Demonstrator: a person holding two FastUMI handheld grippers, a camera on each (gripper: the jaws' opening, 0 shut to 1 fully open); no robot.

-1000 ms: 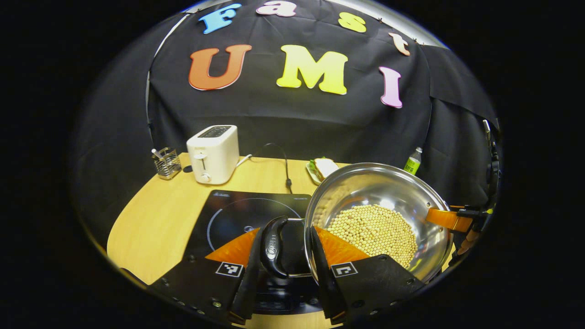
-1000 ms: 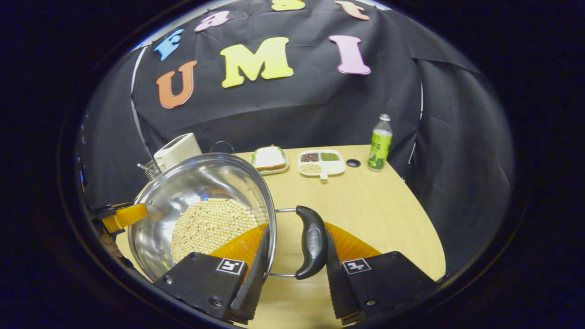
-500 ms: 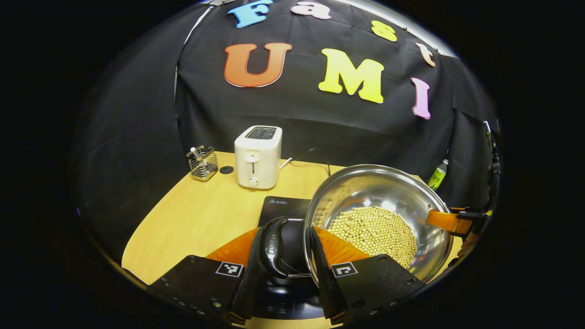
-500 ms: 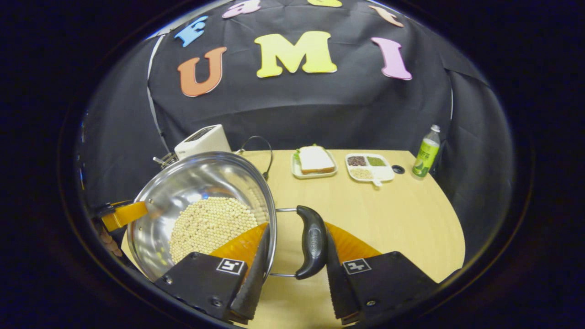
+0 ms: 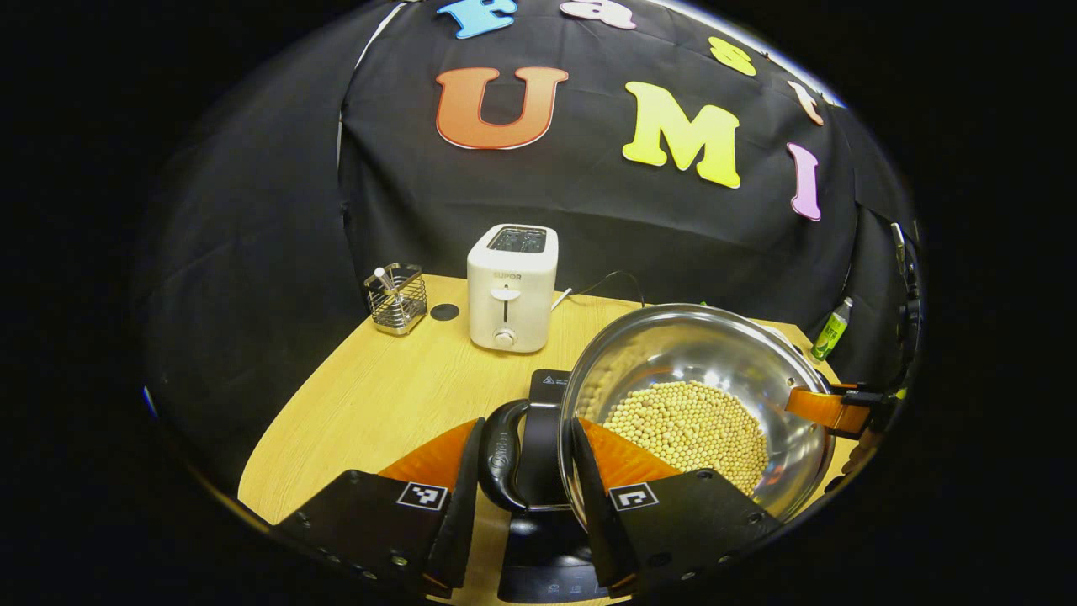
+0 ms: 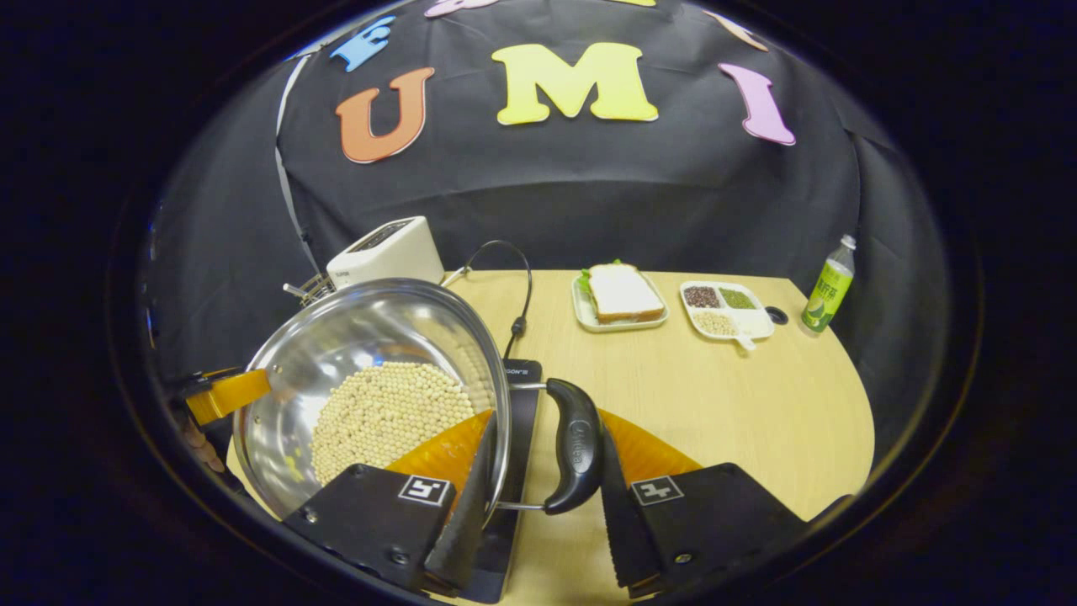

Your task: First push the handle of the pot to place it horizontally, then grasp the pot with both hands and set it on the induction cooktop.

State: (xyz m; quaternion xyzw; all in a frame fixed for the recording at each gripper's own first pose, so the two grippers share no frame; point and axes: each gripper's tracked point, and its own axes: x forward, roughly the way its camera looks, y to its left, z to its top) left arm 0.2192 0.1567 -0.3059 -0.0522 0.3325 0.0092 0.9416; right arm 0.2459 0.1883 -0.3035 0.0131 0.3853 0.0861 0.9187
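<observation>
Stainless steel, round and shallow, the pot (image 5: 698,396) carries a heap of pale yellow beans (image 5: 686,425) and is held over the flat black induction cooktop (image 5: 547,404) on the light wooden table (image 5: 379,396). The left gripper (image 5: 523,497) brackets the pot's black curved side handle (image 5: 501,454) with its fingers narrowed to the handle and the rim; the right gripper (image 6: 538,505) does the same at the other black handle (image 6: 576,459). Whether the pot already rests on the glass I cannot tell.

The main risk, I judge, is tilt: if one hand drops faster than the other, the beans would slide to one side and could spill over the low rim. A handle might also swivel within the fingers, as the grip sits on a narrow loop.

Around it: a white two-slot toaster (image 5: 511,286) and a small wire basket (image 5: 395,288) at the far left, with the toaster's black cord (image 6: 513,286) running toward the cooktop's far edge. A sandwich on a pale tray (image 6: 621,295), a white divided dish of grains (image 6: 725,307) and a green plastic bottle (image 6: 829,282) stand well apart at the far right. Only the cord seems near enough to catch.
</observation>
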